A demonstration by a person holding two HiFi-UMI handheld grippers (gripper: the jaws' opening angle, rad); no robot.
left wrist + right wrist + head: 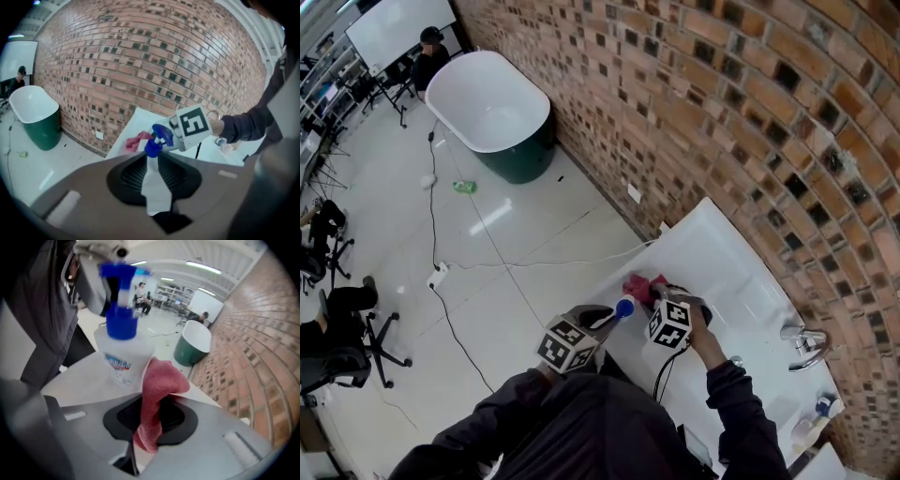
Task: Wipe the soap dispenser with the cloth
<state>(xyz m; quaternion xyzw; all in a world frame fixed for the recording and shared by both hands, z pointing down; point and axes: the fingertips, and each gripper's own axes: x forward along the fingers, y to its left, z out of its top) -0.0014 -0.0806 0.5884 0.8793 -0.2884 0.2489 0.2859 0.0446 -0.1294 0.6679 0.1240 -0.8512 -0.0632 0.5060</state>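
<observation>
Your left gripper (157, 160) has its jaws part-way in and clamped on the white body of the soap dispenser (157, 190), whose blue pump head stands beyond the jaw tips. Your right gripper (153, 412) has its jaws pinched tight on the red cloth (161, 376). The loose end of the cloth bunches up past the tips and lies against the dispenser's side, touching it or just beside it. The dispenser stands upright at the near edge of the white counter (722, 248), between your two grippers and well apart from the tap (806, 345). I judge the wipe to be at or near its start. Grip and cloth are both in place and the cloth is at the body, but nothing shows how much of the surface you have covered. The rest of the body, the neck and the pump head look left to do. Your left gripper comes at the dispenser from your own side, tilted moderately downward. Your right one pitches down more steeply, with your dark-sleeved forearm reaching across the counter toward it.
</observation>
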